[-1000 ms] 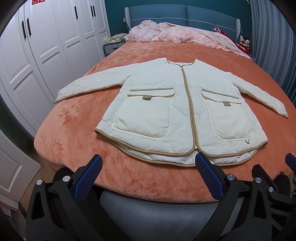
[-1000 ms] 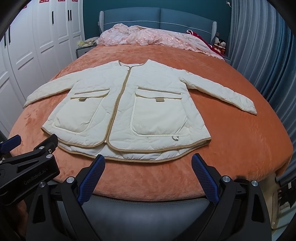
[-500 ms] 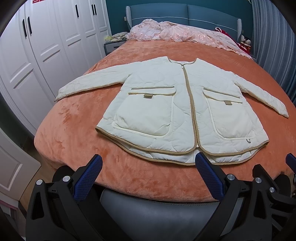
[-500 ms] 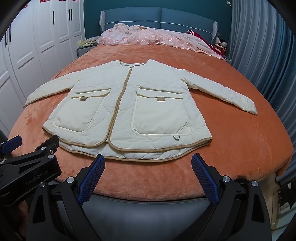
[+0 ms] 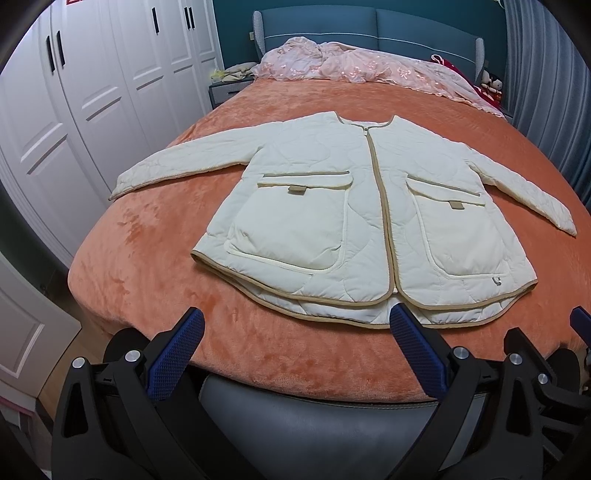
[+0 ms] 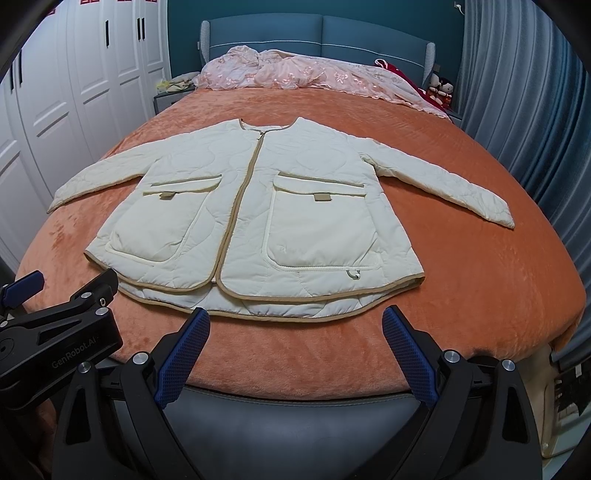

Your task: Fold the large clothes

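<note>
At the foot edge of the bed, I hold my left tongs with their blue pads spread wide apart and nothing between them, short of the mattress. Off to the left stand the white wardrobe doors, running along that side of the bed. On the orange blanket the cream quilted jacket lies flat and face up, zipped shut, hem toward the foot edge and collar toward the headboard. Its left sleeve reaches out toward the left edge of the bed; its right sleeve slants toward the right edge. Two large flap pockets sit on either side of the tan zipper line, and tan piping follows the rounded hem. A pink embroidered cover is bunched along the head of the bed, well apart from the jacket. My right tongs hover at the foot edge too, just short of the hem, pads wide apart and empty. Blue-grey curtains hang along the right side.
</note>
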Available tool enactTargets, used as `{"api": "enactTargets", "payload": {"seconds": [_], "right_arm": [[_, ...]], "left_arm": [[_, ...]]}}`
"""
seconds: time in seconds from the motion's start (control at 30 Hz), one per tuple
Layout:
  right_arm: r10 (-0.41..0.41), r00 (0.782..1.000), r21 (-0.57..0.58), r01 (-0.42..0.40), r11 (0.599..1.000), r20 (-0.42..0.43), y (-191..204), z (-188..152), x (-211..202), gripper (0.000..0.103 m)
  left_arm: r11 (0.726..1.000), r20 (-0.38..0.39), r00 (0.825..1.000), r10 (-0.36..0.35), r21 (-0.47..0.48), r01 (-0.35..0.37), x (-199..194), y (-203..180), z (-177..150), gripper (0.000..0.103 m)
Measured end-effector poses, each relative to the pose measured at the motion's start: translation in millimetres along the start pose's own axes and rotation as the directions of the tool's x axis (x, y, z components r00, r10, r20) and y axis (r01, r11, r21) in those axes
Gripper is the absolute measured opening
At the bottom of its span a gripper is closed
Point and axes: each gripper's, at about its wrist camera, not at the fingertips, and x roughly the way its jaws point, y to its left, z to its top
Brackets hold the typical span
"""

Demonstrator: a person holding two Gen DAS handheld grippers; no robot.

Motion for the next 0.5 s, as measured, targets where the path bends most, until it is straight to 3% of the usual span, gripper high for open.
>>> {"api": "enactTargets", "payload": {"seconds": [0.5], "right_arm": [[0.000, 1.000, -0.004, 0.000, 1.000, -0.004, 4.9, -3.8, 2.5, 0.092]], "left_arm": [[1.000, -0.004, 1.000, 0.001, -0.003, -0.001, 1.1, 3.5, -2.9, 0.098]]}}
